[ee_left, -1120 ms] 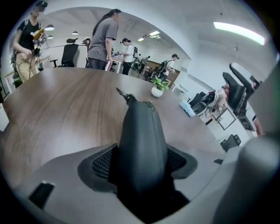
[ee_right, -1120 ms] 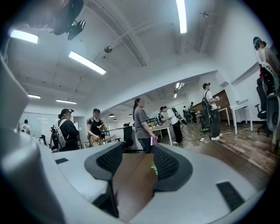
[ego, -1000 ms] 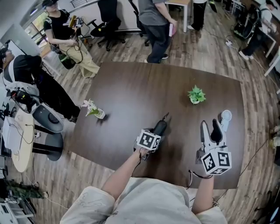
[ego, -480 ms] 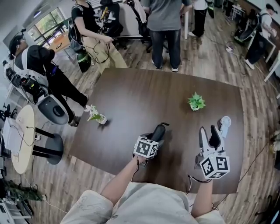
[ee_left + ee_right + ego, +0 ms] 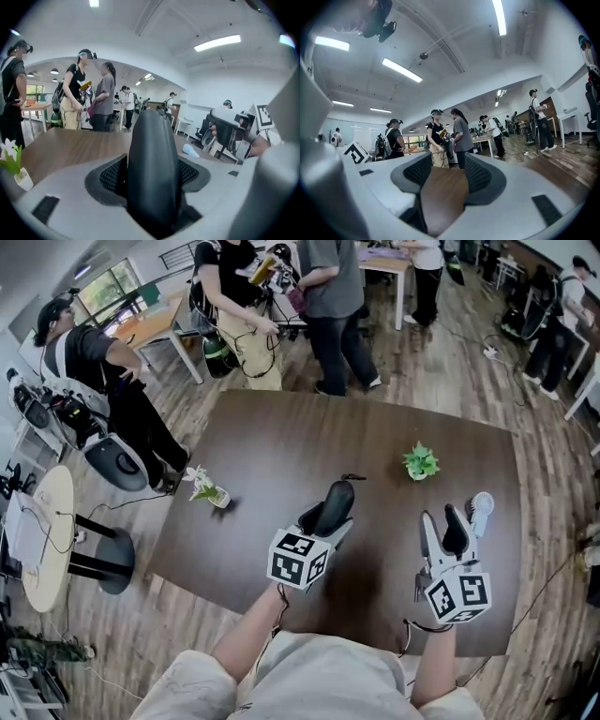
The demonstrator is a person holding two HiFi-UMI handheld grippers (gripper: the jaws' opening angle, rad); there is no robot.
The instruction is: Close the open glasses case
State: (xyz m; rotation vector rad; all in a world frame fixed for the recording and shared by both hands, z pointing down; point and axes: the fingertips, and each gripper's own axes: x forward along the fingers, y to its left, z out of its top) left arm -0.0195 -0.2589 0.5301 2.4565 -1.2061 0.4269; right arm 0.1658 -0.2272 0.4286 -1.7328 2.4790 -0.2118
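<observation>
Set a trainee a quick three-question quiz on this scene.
1. Fill in: the green plant stands on the ___.
2. What is clamped in the left tongs? A) green plant B) glasses case C) nothing
3. True or false: the right tongs grip something.
Key: 1 table; 2 B; 3 false, their jaws stand apart with nothing between them.

Grey-brown wood-plank floor [image 5: 450, 343]; dark brown wooden table [image 5: 281, 446]; pale round side table [image 5: 61, 507]; white ceiling [image 5: 454, 33], long strip lights [image 5: 402, 70]; bright window [image 5: 114, 282] far left.
</observation>
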